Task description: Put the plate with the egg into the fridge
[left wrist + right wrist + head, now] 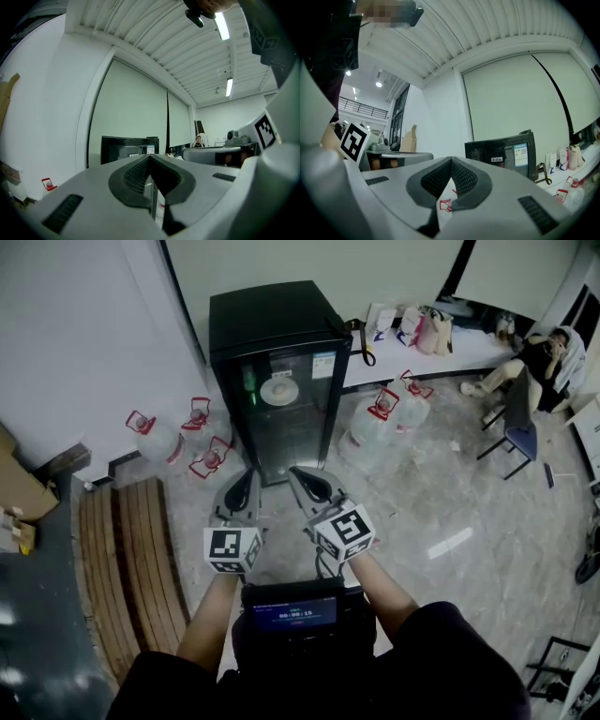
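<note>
A black mini fridge stands on the floor ahead with its glass door closed. Behind the glass a white round plate rests on a shelf; whether an egg lies on it I cannot tell. My left gripper and right gripper are held side by side just short of the fridge's base, both shut with nothing between their jaws. In the left gripper view the left gripper points toward the fridge. The right gripper likewise faces the fridge.
Water jugs with red handles lie left and right of the fridge. A slatted wooden bench runs along my left, beside a cardboard box. A white ledge with bags, a seated person and a blue chair are far right.
</note>
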`<state>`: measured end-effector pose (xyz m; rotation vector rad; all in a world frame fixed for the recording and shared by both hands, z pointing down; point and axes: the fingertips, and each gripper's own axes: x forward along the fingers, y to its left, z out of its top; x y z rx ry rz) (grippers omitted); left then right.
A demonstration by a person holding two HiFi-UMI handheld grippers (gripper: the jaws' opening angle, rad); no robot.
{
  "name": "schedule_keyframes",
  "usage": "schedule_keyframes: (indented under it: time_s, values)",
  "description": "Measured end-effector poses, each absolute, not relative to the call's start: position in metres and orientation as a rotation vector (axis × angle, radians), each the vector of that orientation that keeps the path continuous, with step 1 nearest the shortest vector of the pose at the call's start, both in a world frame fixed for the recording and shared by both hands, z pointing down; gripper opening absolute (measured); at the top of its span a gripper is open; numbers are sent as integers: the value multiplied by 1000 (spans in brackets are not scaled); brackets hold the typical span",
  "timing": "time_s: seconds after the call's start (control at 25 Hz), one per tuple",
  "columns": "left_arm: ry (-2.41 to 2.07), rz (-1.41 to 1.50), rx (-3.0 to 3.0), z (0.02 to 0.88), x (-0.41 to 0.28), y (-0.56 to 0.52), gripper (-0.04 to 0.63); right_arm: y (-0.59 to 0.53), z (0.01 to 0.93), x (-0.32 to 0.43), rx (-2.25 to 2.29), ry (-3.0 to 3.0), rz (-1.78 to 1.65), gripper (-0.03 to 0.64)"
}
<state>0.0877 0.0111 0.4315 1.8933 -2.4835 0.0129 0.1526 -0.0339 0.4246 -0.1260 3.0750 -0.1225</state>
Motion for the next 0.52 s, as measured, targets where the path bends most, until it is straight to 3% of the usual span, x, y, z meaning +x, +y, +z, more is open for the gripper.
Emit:
schedule_keyframes:
  time_s: [0.52]
  values:
    - [-2475,0,1894,437,67,16,9,-30,431,135,-152,3086,-106,9]
